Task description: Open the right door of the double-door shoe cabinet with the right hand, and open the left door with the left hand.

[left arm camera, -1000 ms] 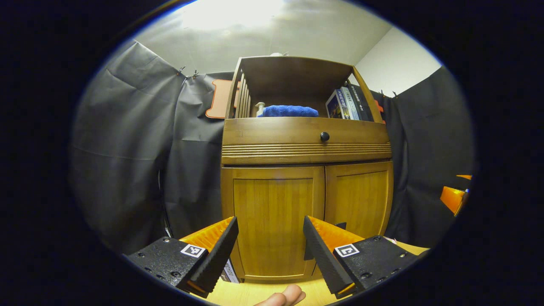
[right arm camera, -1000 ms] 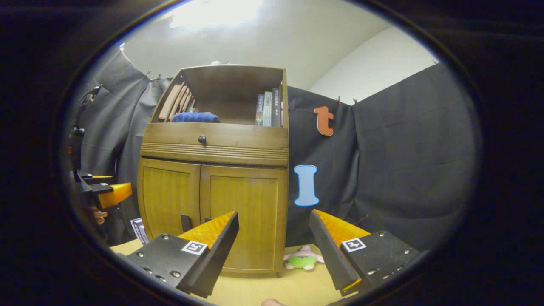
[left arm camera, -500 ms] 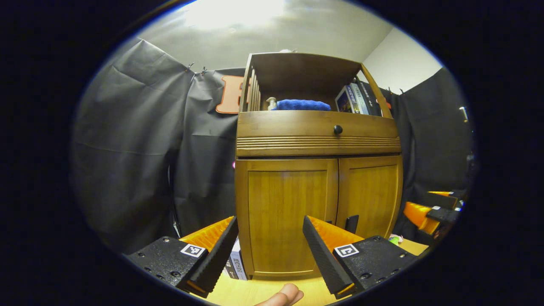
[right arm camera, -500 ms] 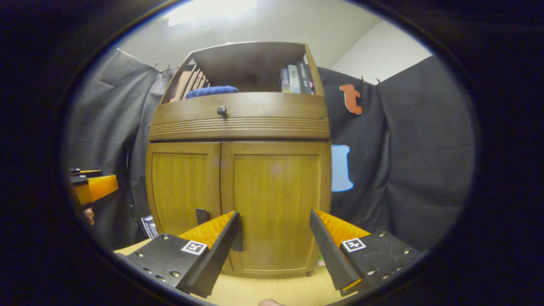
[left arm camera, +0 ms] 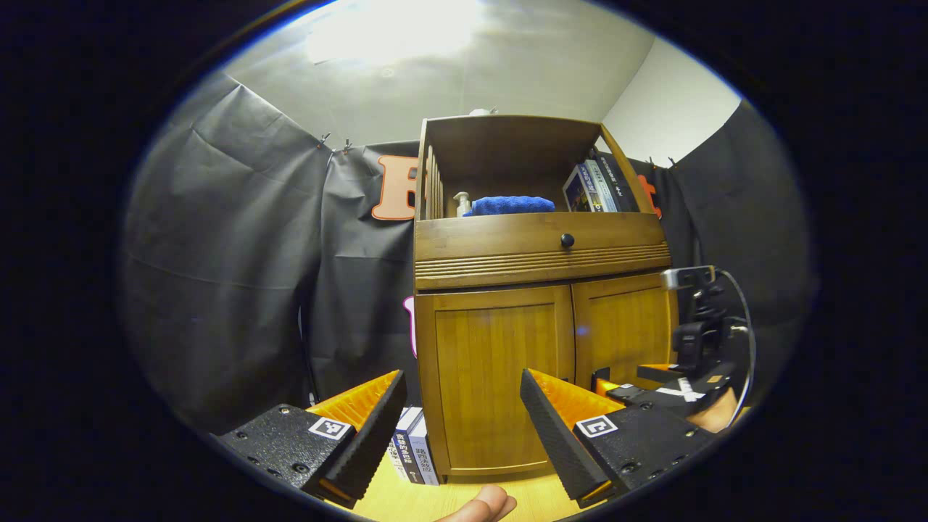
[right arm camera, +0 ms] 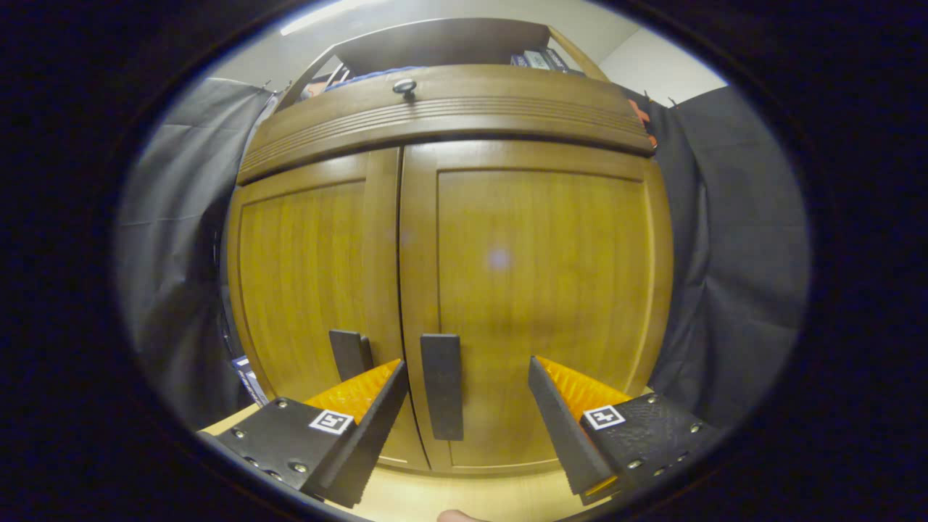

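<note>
Cabinet [left arm camera: 544,348] stands on the counter [right arm camera: 464,493], both doors flat against the frame. Going left to right: the left claw [left arm camera: 460,428] hangs spread wide and holding nothing, well short of the left door [left arm camera: 496,377], lined up with the panel rather than with its handle. The right claw [right arm camera: 467,420], likewise wide and empty, sits close in front of the right door [right arm camera: 536,304], the right handle [right arm camera: 442,384] standing upright between its fingers but nearer the left one.

Judgement on the step: the right claw should slide a little leftward so the handle is centred, advance until both fingers flank it, close squarely, then pull along the door's arc rather than straight back. The left claw should hold off until that door swings clear.

Hard to make out: whether the right fingers already reach past the handle; the left handle [right arm camera: 349,354] is partly covered by a finger; hinges and the cabinet interior are hidden.
</note>
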{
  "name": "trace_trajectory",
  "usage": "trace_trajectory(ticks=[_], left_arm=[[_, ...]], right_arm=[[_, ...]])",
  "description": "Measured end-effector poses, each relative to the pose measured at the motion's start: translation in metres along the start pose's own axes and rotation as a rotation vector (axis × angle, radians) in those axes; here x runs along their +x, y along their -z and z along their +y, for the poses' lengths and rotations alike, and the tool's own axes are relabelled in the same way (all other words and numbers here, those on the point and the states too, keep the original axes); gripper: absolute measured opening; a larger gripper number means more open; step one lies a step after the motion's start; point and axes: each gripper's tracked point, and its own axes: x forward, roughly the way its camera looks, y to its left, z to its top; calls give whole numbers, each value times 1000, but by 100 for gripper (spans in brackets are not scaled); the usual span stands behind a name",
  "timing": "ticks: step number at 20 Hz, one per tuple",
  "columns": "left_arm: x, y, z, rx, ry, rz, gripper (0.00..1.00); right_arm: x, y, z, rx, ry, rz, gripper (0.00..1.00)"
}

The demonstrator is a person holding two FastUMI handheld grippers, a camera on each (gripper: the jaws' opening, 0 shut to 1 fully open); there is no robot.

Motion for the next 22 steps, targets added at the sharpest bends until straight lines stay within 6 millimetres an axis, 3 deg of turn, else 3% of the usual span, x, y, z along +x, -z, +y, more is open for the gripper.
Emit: trace_trajectory(ticks=[3,8,10,11,12,14,15,18,22], left_arm=[[3,18,-1,-35,28,43,96],[-1,27,0,-103,72,59,96],[-3,27,2,-96,71,57,92],[-3,26,3,-94,70,56,91],[-4,25,3,-93,67,52,91],[-4,26,6,-83,55,52,90],[-4,27,7,-80,50,57,90],[-4,29,7,-83,42,68,91],[-1,34,6,-68,24,82,90]], right_arm=[[18,13,8,-7,14,20,99],[32,16,17,28,-8,24,33],[34,18,16,13,-18,30,28],[32,24,16,5,-19,47,36],[31,25,16,3,-26,52,36],[26,21,16,0,-59,47,25],[21,19,17,13,-77,42,29],[8,18,16,42,-97,54,20],[-14,18,12,40,-130,42,29]])
